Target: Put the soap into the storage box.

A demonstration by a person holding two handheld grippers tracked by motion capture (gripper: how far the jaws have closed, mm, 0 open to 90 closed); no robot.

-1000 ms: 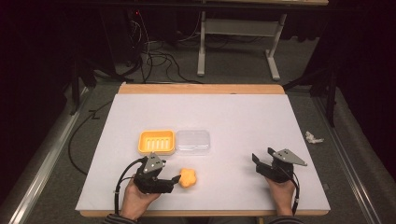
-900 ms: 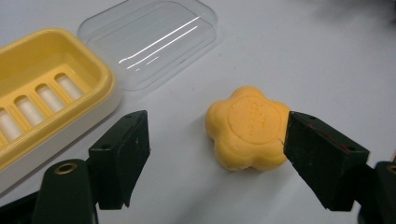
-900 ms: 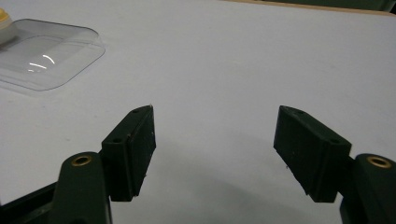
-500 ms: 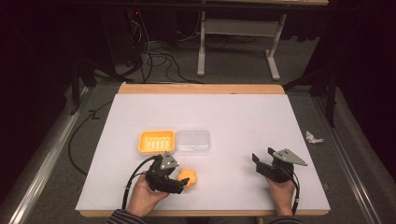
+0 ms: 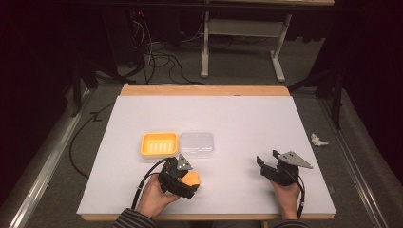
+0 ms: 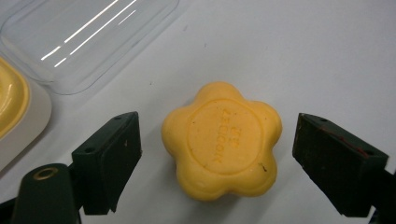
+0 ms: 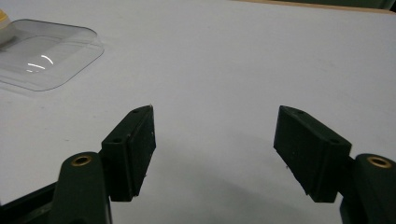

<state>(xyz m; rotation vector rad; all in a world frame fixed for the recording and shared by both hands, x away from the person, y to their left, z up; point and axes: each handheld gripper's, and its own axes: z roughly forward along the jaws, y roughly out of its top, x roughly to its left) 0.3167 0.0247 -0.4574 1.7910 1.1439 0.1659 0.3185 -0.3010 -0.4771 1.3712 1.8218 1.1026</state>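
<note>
Crumpled paper scrap on floor right of table.

High view: fixed above the person's edge, facing forward and down, taking in the whole worktop. Left gripper view: very near, steeply downward between its fingers. Right gripper view: low, shallow, looking across the surface. All three share the clear lid.

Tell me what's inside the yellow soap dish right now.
The yellow soap dish holds nothing: only its ridged floor shows. The flower-shaped soap lies on the table between the left hand-held gripper's open jaws. Whatever is under the dish is hidden.
</note>
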